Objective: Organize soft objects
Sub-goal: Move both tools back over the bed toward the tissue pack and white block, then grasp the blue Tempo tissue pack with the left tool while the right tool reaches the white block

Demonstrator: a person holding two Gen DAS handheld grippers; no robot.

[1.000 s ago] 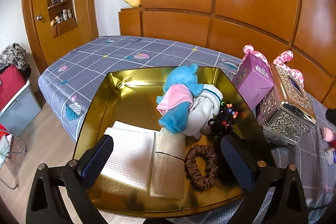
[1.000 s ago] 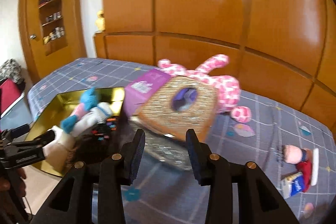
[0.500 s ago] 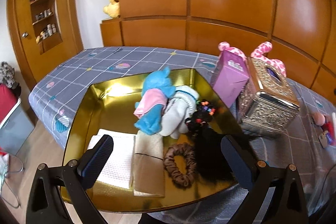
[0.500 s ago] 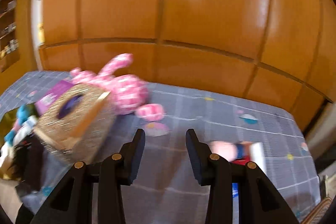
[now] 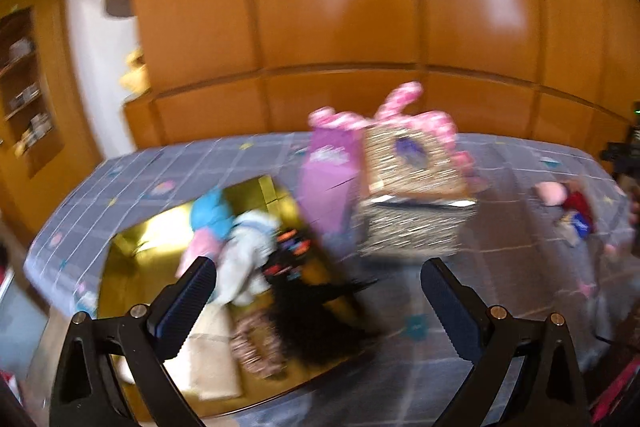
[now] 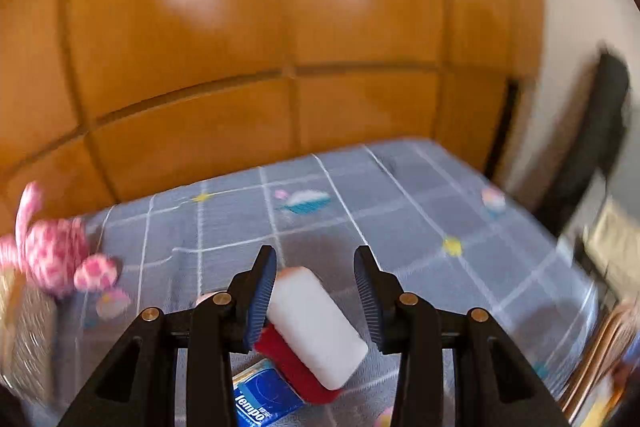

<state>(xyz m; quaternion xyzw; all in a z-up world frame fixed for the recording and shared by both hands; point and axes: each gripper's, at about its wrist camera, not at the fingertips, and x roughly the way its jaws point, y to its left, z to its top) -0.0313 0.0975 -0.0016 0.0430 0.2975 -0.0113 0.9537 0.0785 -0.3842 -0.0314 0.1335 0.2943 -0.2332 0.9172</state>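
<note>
Between jaws, white-and-red sponge [image 6: 314,323]

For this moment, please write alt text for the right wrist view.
The right gripper hangs open over a white sponge with a red backing, lying on a grey checked bedspread beside a blue tissue pack. A pink spotted plush sits far left, wooden panels behind.

Right gripper [image 6: 315,269] hovering over the bed [image 6: 400,211], jaws parted, nothing pressed between the pads. Just beneath, framed by the fingers [image 6: 262,291]: a white block [image 6: 316,323] lying on a red piece [image 6: 288,367], touching a blue Tempo tissue pack [image 6: 264,401]. Far left, a pink spotted plush [image 6: 52,259], blurred. Behind, glossy orange wooden panels [image 6: 280,27].
</note>
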